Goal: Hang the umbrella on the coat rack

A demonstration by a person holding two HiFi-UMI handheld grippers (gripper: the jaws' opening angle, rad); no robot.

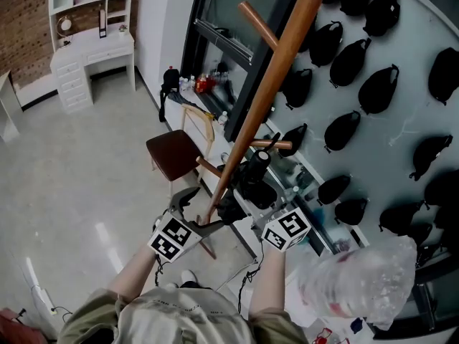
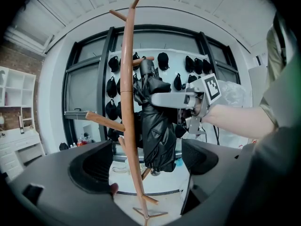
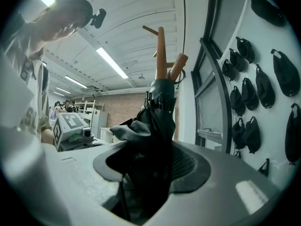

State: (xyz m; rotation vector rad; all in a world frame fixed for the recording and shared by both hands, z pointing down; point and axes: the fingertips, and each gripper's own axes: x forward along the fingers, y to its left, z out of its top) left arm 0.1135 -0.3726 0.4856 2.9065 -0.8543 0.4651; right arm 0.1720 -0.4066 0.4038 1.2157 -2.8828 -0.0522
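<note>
The wooden coat rack [image 1: 269, 84] leans diagonally through the head view, with short pegs [image 1: 256, 21] sticking out. A folded black umbrella [image 1: 252, 176] hangs close against the pole, and my right gripper [image 1: 252, 192] is shut on it. In the right gripper view the dark fabric [image 3: 153, 140] fills the jaws, and the umbrella's top [image 3: 162, 91] sits just under a peg [image 3: 178, 66]. My left gripper [image 1: 192, 208] stands open low beside the pole. In the left gripper view the pole [image 2: 128, 102] and the umbrella [image 2: 157, 126] show between its wide jaws, apart from them.
A brown chair [image 1: 172, 153] stands left of the rack's foot. A white dresser [image 1: 93, 56] sits at the far left. Black caps [image 1: 380, 84] cover the wall on the right. A clear plastic bag [image 1: 358, 278] lies at the lower right, and bottles [image 1: 204, 84] clutter a low ledge.
</note>
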